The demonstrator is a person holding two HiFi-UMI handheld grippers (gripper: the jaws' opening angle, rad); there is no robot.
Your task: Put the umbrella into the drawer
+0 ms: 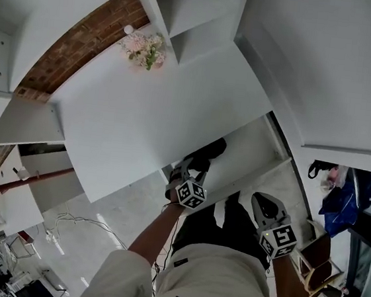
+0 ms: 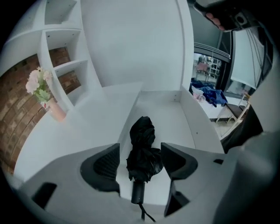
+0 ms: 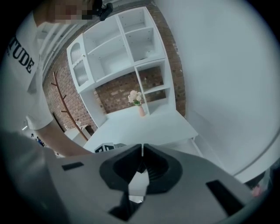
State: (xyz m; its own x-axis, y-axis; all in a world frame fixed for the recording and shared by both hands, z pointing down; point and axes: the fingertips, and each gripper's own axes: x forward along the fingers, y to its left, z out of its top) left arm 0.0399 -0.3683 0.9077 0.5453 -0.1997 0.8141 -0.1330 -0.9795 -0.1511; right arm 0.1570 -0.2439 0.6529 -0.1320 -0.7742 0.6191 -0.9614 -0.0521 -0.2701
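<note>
i'm seeing the black umbrella (image 2: 142, 151) lying lengthwise on the floor of the open drawer (image 2: 186, 116), handle toward the near end. so the placing is looking done, and i'm judging that only drawing the tools clear, and perhaps pushing the drawer shut, is left. my left gripper (image 1: 187, 177) is hanging over it with its tongs spread wide and pressing on nothing, while my right gripper (image 3: 142, 151) is sitting off to the right, tongs pressed together and empty. the only writing i'm reading is the shirt (image 1: 223, 282) print ending in "tude"; no label is showing on the umbrella.
</note>
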